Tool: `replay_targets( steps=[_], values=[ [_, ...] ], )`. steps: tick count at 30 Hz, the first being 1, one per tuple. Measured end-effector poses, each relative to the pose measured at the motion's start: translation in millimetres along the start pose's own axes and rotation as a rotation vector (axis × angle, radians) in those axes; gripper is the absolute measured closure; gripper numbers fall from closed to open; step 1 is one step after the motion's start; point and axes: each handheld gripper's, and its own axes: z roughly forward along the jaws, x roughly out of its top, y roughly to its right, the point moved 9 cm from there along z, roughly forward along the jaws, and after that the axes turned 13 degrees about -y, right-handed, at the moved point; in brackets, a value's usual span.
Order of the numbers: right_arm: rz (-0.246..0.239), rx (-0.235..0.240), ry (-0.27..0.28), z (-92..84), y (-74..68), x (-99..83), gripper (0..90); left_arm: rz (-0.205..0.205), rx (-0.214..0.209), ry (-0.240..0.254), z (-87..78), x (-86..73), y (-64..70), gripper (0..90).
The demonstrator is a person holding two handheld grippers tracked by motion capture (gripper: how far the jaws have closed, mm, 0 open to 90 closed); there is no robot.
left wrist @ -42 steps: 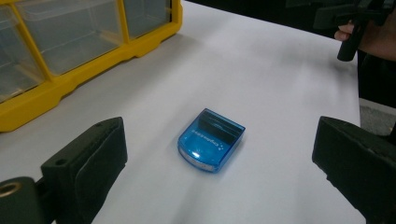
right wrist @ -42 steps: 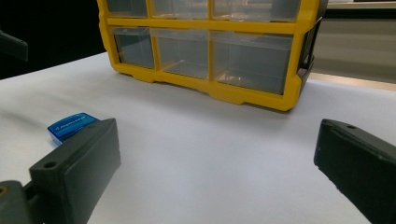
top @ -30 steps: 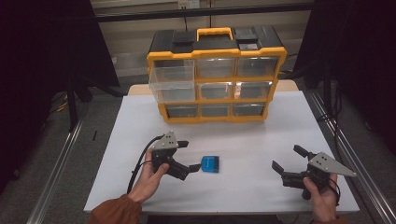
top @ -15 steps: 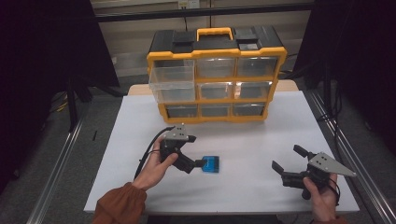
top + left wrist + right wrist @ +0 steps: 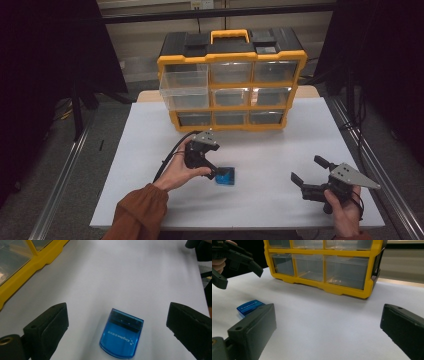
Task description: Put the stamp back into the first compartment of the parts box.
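A small translucent blue case (image 5: 226, 176) lies flat on the white table (image 5: 260, 150), left of centre. My left gripper (image 5: 216, 171) hovers right over its left side, open. In the left gripper view the blue case (image 5: 122, 337) sits between the two wide-apart fingers (image 5: 47, 325), touching neither; my left gripper (image 5: 118, 315) holds nothing. My right gripper (image 5: 307, 170) rests open near the front right of the table, empty. The right gripper view looks past my right gripper (image 5: 328, 322) to the blue case (image 5: 249, 307) at the far left, with the left gripper (image 5: 234, 260) above it.
A yellow and black drawer organizer (image 5: 232, 80) with clear drawers stands at the back of the table. Its top-left drawer (image 5: 185, 82) is pulled out and looks empty. The organizer's front (image 5: 324, 265) faces my right gripper. Metal rails run along both table sides.
My left gripper has moved forward and right, closing in over the blue case with its jaws still open. The right gripper and the case have stayed put.
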Motion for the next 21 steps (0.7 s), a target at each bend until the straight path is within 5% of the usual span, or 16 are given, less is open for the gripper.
replay_targets(
  steps=[14,15,18,21],
  values=[
    [-0.001,0.008,-0.010,1.1,-1.6,-1.2,0.2,0.100,-0.040,-0.172,22.9,-9.3,11.7,7.8],
    [-0.004,0.007,-0.011,1.3,-1.7,-1.3,0.2,0.109,0.005,-0.150,25.3,-7.4,11.1,8.5],
    [-0.004,0.008,-0.011,1.2,-2.1,-1.4,0.2,0.118,-0.031,-0.183,24.4,-10.8,10.7,11.9],
    [-0.004,0.012,-0.012,2.2,-2.3,-1.6,0.2,0.125,0.004,-0.206,29.1,-14.5,7.1,14.2]
  ],
)
